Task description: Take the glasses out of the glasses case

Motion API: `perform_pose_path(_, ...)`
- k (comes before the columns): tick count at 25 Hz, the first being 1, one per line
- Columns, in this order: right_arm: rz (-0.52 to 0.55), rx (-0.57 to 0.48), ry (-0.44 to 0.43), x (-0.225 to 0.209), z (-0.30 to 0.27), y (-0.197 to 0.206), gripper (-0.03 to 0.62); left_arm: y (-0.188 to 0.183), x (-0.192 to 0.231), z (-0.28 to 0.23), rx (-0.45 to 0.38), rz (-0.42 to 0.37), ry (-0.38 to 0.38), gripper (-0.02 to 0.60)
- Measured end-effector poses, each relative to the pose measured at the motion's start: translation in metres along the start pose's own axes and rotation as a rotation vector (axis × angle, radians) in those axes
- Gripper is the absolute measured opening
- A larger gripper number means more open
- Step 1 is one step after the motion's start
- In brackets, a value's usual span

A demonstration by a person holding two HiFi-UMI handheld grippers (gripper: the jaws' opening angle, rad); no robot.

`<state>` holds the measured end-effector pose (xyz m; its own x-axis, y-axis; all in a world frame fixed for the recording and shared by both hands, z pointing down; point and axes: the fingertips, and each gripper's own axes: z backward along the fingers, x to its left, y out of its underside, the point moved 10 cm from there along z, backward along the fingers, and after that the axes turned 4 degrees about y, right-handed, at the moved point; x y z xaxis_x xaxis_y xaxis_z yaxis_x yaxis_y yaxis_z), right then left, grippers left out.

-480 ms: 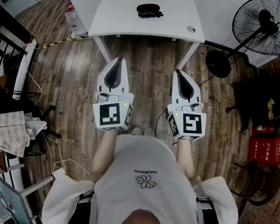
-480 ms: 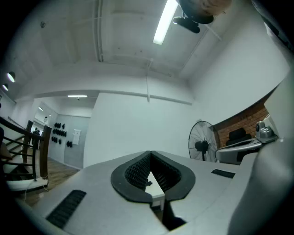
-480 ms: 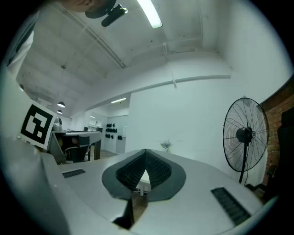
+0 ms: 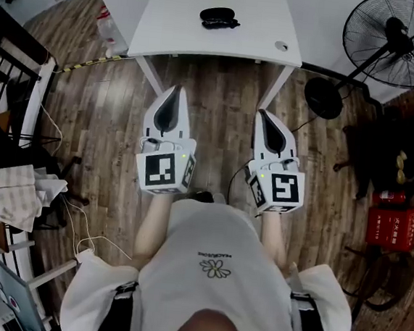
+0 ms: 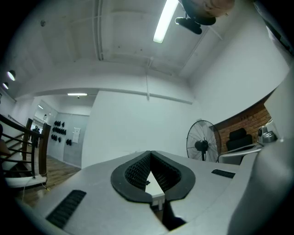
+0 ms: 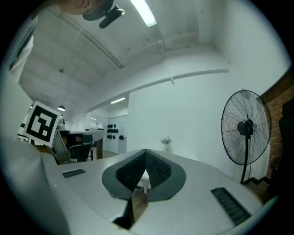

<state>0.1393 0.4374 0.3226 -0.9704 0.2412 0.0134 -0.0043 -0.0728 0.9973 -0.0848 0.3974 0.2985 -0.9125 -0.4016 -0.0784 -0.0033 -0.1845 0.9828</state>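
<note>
Facing the white table [image 4: 170, 19] from short of its near edge, holding the left gripper [image 4: 174, 90] and the right gripper [image 4: 260, 113] side by side over the wooden floor [image 4: 219, 111]. Keeping neither one released: clenched tip to tip on both sides, grasping nothing, showing only a sliver of the table past the ribbed pads in each gripper view. Finding the black glasses case [image 4: 219, 17] straight ahead and well apart from both, resting on the tabletop toward its far side, seemingly closed. Reading its long axis as crosswise to the approach, left to right with a slight tilt, so meeting a long flank and not an end. Placing it between the two lines of aim, perhaps a shade nearer the left gripper, though hardly enough to favour either. Judging the coming move as a forward reach over the near edge, with opening of the jaws needed before any grip. Seeing ample bare tabletop all round the case, apart from a small round fitting [image 4: 281, 44] by the right front corner. Noting a standing fan [image 4: 394, 37] off to the right, well clear of the reach.
</note>
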Motion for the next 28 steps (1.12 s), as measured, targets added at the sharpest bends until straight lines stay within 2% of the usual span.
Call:
perform_pose_path(5,-0.052,0.024,-0.023,-0.004,-0.007,0.013,0.008,0.007,-0.003,-0.002,0.02,-0.016,0.001,0.015)
perform_pose_path(10,0.01,0.009,-0.052,-0.009,-0.028,0.009,0.008,0.014,0.008,-0.021,0.005,0.008,-0.013,0.015)
perform_pose_path(14,0.053,0.032,-0.067,-0.022,-0.06,0.012,0.008,0.021,0.019,-0.054,-0.06,0.053,0.013,0.015)
perform_pose_path(22,0.155,0.049,-0.033,-0.038,-0.165,0.031,0.008,0.056,0.079,-0.16,-0.078,0.088,-0.006,0.015)
perform_pose_path(28,0.265,0.074,-0.015,-0.055,-0.275,0.034,0.008,0.069,0.133,-0.258,-0.077,0.082,0.004,0.015)
